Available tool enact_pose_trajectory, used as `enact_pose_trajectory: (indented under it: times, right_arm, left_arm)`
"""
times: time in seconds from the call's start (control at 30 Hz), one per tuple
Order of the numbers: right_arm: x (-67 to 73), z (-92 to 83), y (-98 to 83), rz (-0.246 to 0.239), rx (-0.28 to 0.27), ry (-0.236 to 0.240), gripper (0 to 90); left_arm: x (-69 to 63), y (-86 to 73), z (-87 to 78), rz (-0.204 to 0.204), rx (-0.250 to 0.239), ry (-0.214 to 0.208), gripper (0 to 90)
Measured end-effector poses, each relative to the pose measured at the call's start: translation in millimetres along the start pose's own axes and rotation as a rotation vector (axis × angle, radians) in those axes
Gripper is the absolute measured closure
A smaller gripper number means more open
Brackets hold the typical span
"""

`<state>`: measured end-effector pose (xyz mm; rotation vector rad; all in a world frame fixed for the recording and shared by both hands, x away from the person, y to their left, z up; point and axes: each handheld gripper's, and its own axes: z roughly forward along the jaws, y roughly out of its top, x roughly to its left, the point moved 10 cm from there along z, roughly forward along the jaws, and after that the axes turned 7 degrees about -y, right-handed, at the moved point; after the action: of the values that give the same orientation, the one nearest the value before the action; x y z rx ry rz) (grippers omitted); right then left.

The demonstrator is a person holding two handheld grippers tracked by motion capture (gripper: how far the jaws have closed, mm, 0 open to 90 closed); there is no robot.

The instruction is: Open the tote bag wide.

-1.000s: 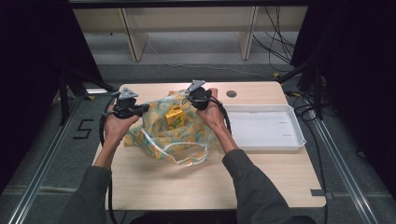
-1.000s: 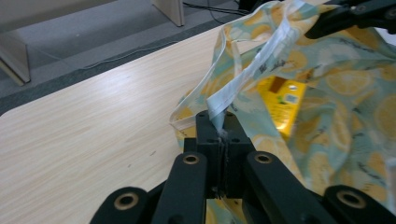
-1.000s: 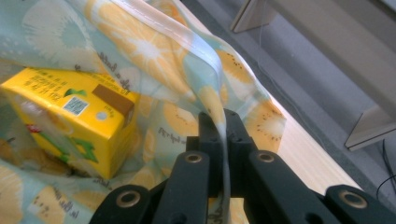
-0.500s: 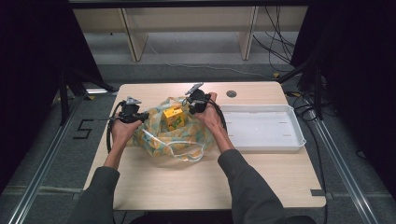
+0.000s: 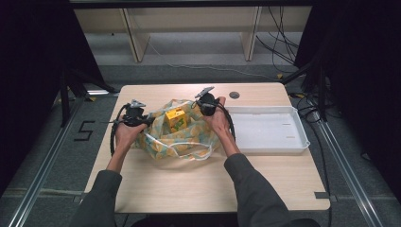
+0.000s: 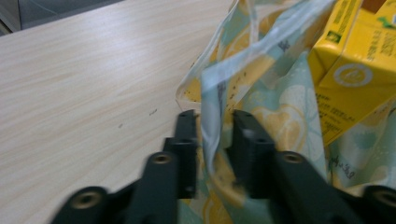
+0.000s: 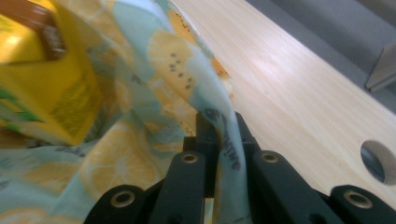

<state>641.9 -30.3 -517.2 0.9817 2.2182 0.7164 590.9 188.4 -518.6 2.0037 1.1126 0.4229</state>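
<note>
At mid-counter (image 5: 156, 189) a lemon-print bag (image 5: 177, 138) rests with a yellow carton (image 5: 175, 118) inside. Left hand-held gripper (image 6: 212, 140), jaws just parting, straddles the rim unpressed; right hand-held gripper (image 7: 219, 135) pinches the opposite rim. Likely next: spread the mouth toward the white tray (image 5: 293, 142) beyond.

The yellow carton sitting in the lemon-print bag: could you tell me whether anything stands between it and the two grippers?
Yes, the bag itself. Its fabric lies between the right gripper, clamped on the rim, and the yellow carton. The left gripper has just been opening, with the opposite rim loose between its jaws. Nothing covers the carton from above.
</note>
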Motion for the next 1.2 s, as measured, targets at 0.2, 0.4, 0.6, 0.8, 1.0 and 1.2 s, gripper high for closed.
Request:
enact_pose_trajectory:
  times: [0.2,0.4,0.6,0.8,1.0,1.2]
  right_arm:
    - [7.0,18.8,-19.1,-0.009,0.112,0.015,78.7]
    - [10.3,10.0,-15.9,0.041,0.124,0.019,46.3]
    - [4.2,-31.5,-3.6,0.047,0.029,0.076,55.6]
    - [0.0,-21.4,-21.0,-0.028,0.063,0.045,88.2]
    - [15.0,3.9,-37.8,-0.043,0.175,0.04,89.9]
    - [29.7,11.9,-49.6,-0.081,0.247,0.04,89.7]
  left_arm:
    - [-5.6,7.3,-19.3,0.023,-0.012,0.025,49.3]
    - [-18.1,5.4,-32.6,0.038,0.023,-0.007,62.3]
    - [-16.0,-0.9,-21.4,0.048,0.05,0.007,83.4]
    - [-1.7,-9.0,-8.7,0.048,0.068,0.05,89.3]
    - [7.2,-28.9,3.5,0.019,0.094,0.043,89.6]
    - [4.0,-41.3,11.6,0.038,0.116,0.041,89.6]
